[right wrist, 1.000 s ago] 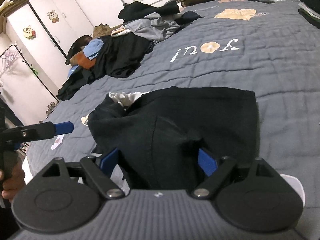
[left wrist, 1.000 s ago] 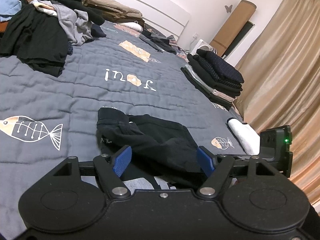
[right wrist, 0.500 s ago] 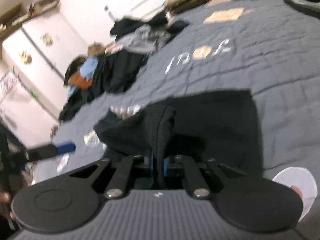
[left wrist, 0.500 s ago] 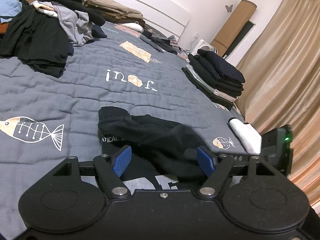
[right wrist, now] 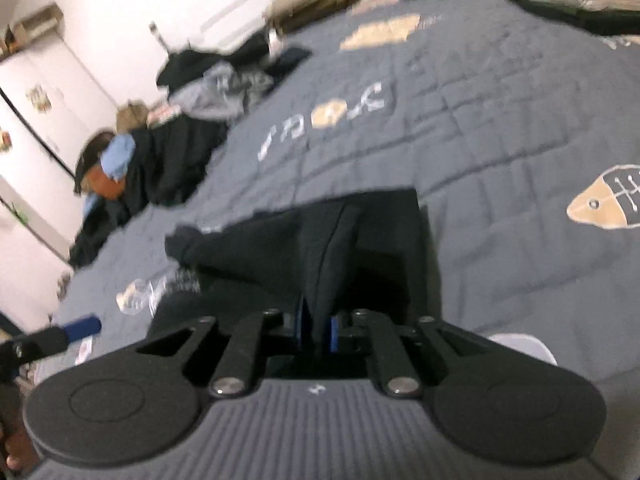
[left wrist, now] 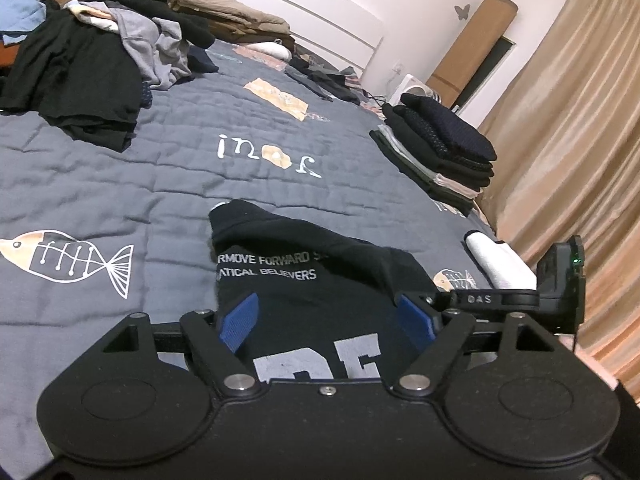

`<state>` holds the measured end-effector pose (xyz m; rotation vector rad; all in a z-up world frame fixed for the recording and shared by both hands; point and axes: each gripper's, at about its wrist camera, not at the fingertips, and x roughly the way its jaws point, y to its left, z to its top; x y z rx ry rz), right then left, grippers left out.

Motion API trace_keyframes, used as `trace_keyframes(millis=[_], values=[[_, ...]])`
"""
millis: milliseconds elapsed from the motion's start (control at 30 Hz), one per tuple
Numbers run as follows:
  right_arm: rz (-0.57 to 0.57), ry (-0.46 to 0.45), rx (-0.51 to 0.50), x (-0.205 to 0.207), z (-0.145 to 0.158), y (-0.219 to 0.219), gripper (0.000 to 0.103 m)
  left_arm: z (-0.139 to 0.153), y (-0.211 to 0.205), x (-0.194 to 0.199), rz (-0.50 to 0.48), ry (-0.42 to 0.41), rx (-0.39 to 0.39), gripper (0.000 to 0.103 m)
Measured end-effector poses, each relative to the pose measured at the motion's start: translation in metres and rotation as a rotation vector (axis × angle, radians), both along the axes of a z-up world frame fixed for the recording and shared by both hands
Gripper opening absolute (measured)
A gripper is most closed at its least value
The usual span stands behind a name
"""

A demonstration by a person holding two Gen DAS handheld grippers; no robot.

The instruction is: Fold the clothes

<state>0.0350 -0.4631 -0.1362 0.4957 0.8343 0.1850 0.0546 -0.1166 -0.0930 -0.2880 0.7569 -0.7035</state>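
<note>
On the bed point(left wrist: 120, 184), part of the work can be judged as done: a neat stack of folded clothes point(left wrist: 440, 152) is seen near the bed's far right edge, by the curtain point(left wrist: 560, 140), and a folded white item point(left wrist: 500, 260) lies at the same edge, nearer the camera. Much is left, though: a loose heap of unfolded clothes point(left wrist: 100, 52) is piled at the bed's far left corner, and more garments point(left wrist: 232, 16) lie along the headboard side. The piece in hand is a black T-shirt point(left wrist: 304, 280) with white lettering, spread in the near middle of the bed, just below the bed's printed word, with one side lifted and partly turned over. In the right wrist view, a raised ridge of the black T-shirt point(right wrist: 340, 248) is seen clamped between the blue pads of the right hand-held gripper point(right wrist: 316, 330); its jaws are easing apart slightly, yet the cloth is held between them, and the view is blurred. The left hand-held gripper point(left wrist: 326, 316) is held with its jaws wide and opening, poised over the printed front of the shirt, with no cloth pinched. This shirt's fold is judged only begun; it has yet to be laid over, squared and added to the stack.
</note>
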Motion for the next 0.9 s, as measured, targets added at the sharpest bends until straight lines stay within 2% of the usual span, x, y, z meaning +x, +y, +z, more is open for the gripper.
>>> trace_keyframes(millis=[200,300,567,900], values=[[-0.021,-0.048,-0.009,-0.006,0.016,-0.014,0.019,-0.004,0.003,0.008,0.027,0.006,-0.005,0.076],[-0.042,-0.073,0.051,-0.005,0.014,-0.022,0.022,-0.004,0.007,0.019,0.043,0.008,-0.04,0.076],[-0.047,-0.078,0.112,0.009,0.001,-0.022,0.028,-0.016,0.023,0.081,0.124,0.113,-0.121,0.076],[-0.041,-0.085,0.144,0.013,-0.004,-0.021,0.034,-0.052,-0.004,0.138,0.1,0.223,-0.041,0.076]])
